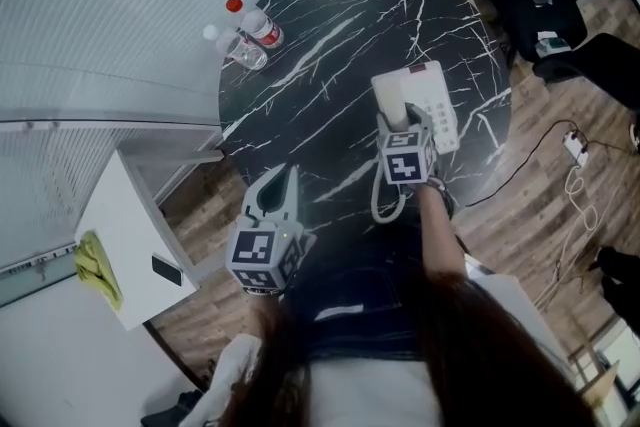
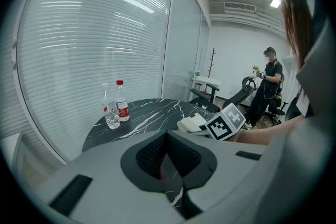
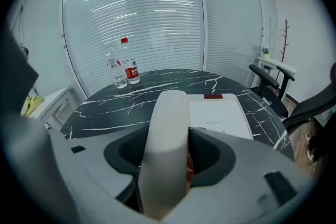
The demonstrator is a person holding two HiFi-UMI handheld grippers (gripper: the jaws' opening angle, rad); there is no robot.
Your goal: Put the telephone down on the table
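A white telephone base lies on the round black marble table, towards its right side. My right gripper is shut on the white handset, which sits lengthwise between the jaws, just left of the base. In the right gripper view the handset fills the gap of the gripper, with the base beyond it. A coiled cord hangs down near the table's front edge. My left gripper is shut on nothing, at the table's near left edge; its pads meet.
Two clear water bottles stand at the table's far left rim. A white cabinet with a yellow cloth is at the left. Black office chairs and floor cables are at the right. A person stands far off.
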